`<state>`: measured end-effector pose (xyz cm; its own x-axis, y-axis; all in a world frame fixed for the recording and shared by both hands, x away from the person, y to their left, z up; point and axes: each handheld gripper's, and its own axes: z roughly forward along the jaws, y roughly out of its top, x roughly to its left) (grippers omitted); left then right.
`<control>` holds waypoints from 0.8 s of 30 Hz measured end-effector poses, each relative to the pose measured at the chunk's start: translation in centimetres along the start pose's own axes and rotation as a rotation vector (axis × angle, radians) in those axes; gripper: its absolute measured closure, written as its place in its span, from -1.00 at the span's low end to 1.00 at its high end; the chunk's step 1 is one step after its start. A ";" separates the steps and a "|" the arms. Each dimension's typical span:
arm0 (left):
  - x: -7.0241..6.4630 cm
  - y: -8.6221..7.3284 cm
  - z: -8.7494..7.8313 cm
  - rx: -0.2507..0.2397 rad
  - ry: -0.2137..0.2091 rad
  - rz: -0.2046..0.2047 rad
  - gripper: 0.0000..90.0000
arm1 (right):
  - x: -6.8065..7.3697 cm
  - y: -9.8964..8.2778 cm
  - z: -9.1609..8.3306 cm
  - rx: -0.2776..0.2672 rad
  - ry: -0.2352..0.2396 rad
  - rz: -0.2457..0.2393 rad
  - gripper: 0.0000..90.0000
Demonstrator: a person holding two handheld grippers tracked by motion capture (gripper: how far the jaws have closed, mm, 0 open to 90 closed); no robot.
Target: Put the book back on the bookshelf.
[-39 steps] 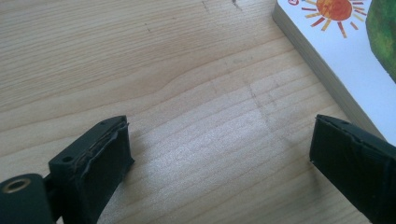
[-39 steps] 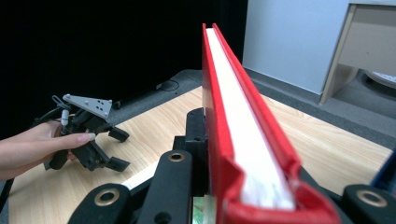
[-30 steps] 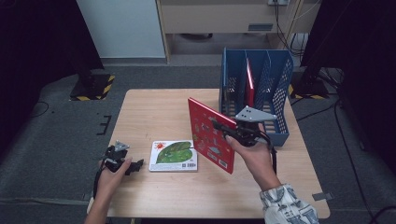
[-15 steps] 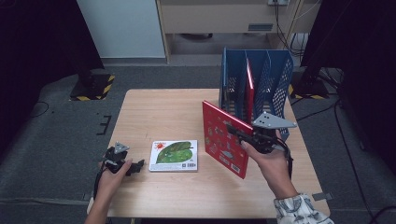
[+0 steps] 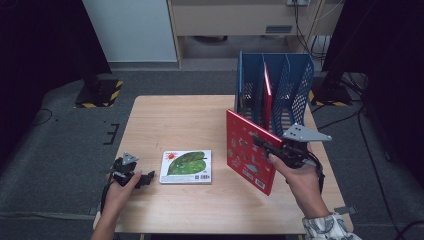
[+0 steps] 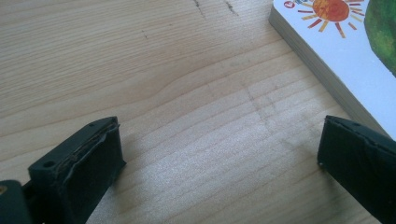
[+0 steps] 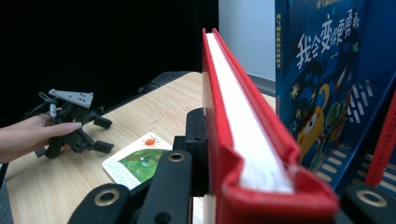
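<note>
On the desk (image 5: 165, 120) I have the blue rack (image 5: 272, 85) at the far right, with one red book already standing in a slot. My right gripper (image 5: 262, 143) has its jaws clamped on the red book (image 5: 248, 155), upright just in front of the rack; next I judge it must be lined up with a free slot and lowered in. My left gripper (image 5: 145, 178) rests, jaws apart, beside the leaf book (image 5: 186, 167).

— What surrounds the wooden desk (image 5: 170, 120)?

— Grey carpet floor (image 5: 60, 145), dark at both sides. A pale panel (image 5: 127, 30) and a beige cabinet (image 5: 235, 17) stand behind it.

— Anything on the floor?

— A yellow-and-black striped base (image 5: 97, 93) on the left, cables (image 5: 357, 85) on the right.
</note>
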<state>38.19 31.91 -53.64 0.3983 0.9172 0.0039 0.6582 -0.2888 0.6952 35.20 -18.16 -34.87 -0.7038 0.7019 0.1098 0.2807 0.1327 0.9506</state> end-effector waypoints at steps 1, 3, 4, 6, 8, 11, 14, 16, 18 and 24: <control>0.0 0.0 0.0 0.000 0.000 0.000 -1.00 | 0.0 0.1 -0.1 -0.002 -0.001 0.006 0.76; 0.0 0.0 0.0 0.000 0.000 0.000 -1.00 | 0.0 0.3 -0.2 -0.002 -0.002 0.004 0.76; 0.0 0.0 0.0 -0.001 0.000 0.000 -1.00 | 0.1 0.6 -0.4 0.000 -0.004 0.006 0.76; 0.0 0.0 0.0 -0.001 0.001 0.000 -1.00 | 0.2 1.1 -0.6 0.000 -0.008 0.004 0.76; 0.0 0.0 0.0 -0.001 0.001 0.000 -1.00 | 0.2 1.7 -0.9 -0.001 -0.009 0.004 0.76; 0.0 0.0 0.0 0.000 0.002 0.000 -1.00 | 0.2 2.4 -1.3 -0.005 -0.011 0.004 0.76; 0.0 0.0 0.0 0.000 0.001 0.000 -1.00 | 0.0 2.9 -1.6 -0.002 -0.021 -0.002 0.76; 0.0 0.0 0.0 0.000 0.001 0.000 -1.00 | -0.2 3.2 -1.9 -0.006 -0.027 -0.003 0.76; 0.0 0.0 0.0 0.000 0.002 0.000 -1.00 | -0.4 3.4 -2.2 -0.010 -0.032 0.000 0.76; 0.0 0.0 0.0 0.000 0.002 0.000 -1.00 | -0.9 4.0 -2.9 -0.019 -0.051 0.002 0.76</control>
<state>38.18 31.88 -53.64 0.3970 0.9178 0.0048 0.6583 -0.2884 0.6953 35.08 -20.33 -30.35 -0.6691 0.7367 0.0977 0.2694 0.1179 0.9558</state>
